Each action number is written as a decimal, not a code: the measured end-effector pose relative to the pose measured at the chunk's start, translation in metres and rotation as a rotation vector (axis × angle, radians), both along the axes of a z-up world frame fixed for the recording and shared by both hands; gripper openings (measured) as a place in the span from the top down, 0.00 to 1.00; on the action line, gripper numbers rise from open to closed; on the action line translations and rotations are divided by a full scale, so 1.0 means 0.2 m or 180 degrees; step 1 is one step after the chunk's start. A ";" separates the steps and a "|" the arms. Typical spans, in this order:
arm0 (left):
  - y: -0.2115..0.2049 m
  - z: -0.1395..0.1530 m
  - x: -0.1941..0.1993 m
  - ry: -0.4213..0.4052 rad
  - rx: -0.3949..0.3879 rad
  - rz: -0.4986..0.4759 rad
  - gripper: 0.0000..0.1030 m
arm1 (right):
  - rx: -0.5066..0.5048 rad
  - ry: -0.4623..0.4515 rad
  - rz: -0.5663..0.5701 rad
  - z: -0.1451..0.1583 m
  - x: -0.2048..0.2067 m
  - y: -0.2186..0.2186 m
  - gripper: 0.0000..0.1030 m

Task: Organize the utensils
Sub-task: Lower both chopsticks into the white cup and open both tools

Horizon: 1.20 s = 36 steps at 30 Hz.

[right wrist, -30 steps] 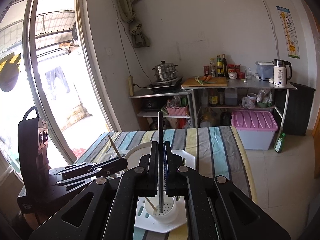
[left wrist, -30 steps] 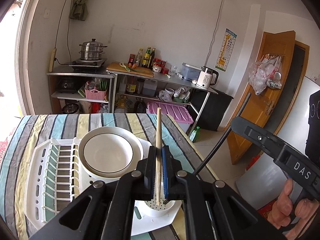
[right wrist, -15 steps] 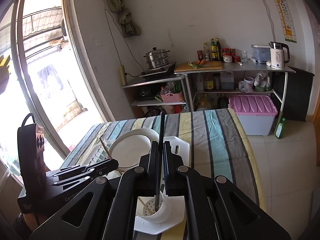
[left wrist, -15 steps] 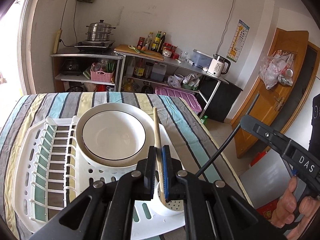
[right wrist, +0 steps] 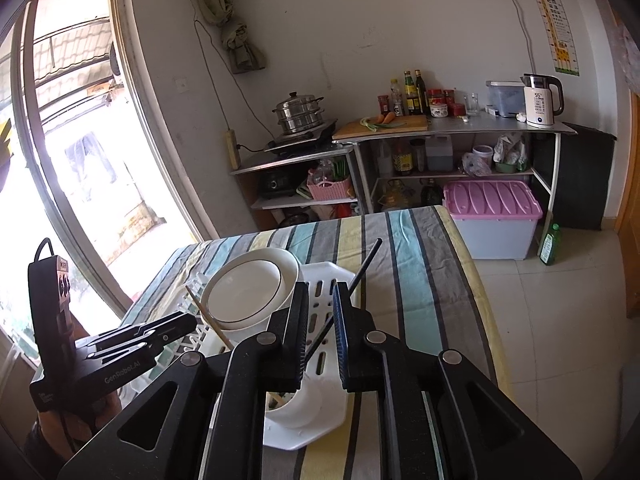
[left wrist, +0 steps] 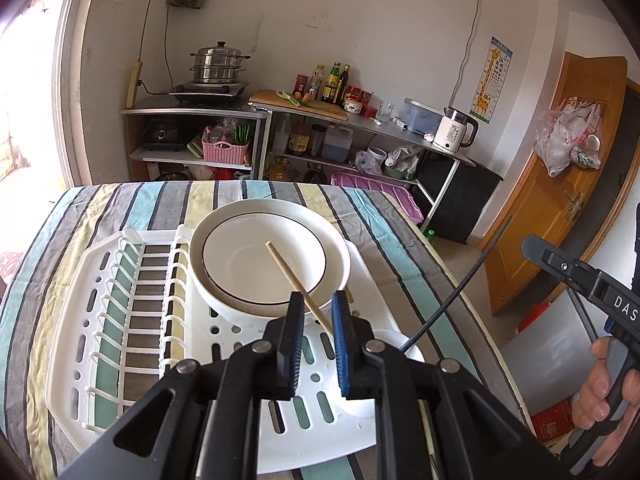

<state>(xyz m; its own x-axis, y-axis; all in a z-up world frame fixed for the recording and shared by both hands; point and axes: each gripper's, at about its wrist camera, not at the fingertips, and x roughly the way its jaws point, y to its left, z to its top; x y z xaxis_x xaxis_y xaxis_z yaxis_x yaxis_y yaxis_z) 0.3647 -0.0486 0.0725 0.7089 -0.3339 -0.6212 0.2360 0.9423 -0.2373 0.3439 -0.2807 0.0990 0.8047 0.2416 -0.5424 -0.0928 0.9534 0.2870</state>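
Note:
My left gripper [left wrist: 318, 316] hangs over the white dish rack [left wrist: 100, 320], its jaws opening. A wooden chopstick [left wrist: 286, 268] leans loose between them, tilted left over the white bowl [left wrist: 256, 264], and neither pad presses on it. Its lower end drops toward the white utensil cup [left wrist: 400, 344], which is partly hidden behind my finger. My right gripper [right wrist: 321, 312] is above the same cup [right wrist: 304, 404], jaws opening too. A black chopstick [right wrist: 366, 264] slants free between them with its foot in the cup. The left gripper [right wrist: 184, 326] shows at that view's lower left.
The rack sits on a striped tablecloth [left wrist: 400, 232] whose right edge drops to the tiled floor. A person's hand [left wrist: 604, 392] holds the right tool at the far right. Metal shelves with a steamer pot [left wrist: 218, 64] and a kettle [left wrist: 454, 130] stand against the back wall.
Both pairs of jaws have parted. The wooden and black chopsticks, held upright before, now lean loose. Both grippers have sunk toward the rack.

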 end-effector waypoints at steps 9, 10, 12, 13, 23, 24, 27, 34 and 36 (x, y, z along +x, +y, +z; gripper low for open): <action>0.04 0.04 -0.25 -0.0184 0.0134 0.0001 0.83 | -0.0070 -0.0176 0.0039 0.05 -0.26 0.04 0.87; 0.05 0.04 -0.30 -0.0216 0.0147 -0.0021 0.83 | -0.0085 -0.0211 0.0044 0.05 -0.31 0.06 0.87; 0.05 0.04 -0.40 -0.0278 0.0197 -0.0047 0.82 | -0.0117 -0.0262 0.0069 0.05 -0.41 0.08 0.87; 0.06 0.03 -0.46 -0.0297 0.0217 -0.0057 0.82 | -0.0125 -0.0279 0.0085 0.04 -0.46 0.10 0.87; 0.13 -0.09 -0.94 -0.0332 0.0295 -0.0139 0.82 | -0.0205 -0.0235 0.0286 -0.08 -0.87 0.24 0.87; 0.13 -0.11 -0.97 -0.0324 0.0293 -0.0154 0.82 | -0.0201 -0.0198 0.0300 -0.10 -0.90 0.25 0.87; 0.13 -0.17 -1.07 -0.0248 0.0324 -0.0171 0.82 | -0.0198 -0.0084 0.0371 -0.18 -0.99 0.28 0.87; 0.14 -0.27 -1.21 -0.0142 0.0350 -0.0219 0.82 | -0.0222 0.0103 0.0402 -0.31 -1.13 0.30 0.87; 0.14 -0.29 -1.22 -0.0122 0.0349 -0.0233 0.82 | -0.0221 0.0122 0.0392 -0.33 -1.14 0.30 0.87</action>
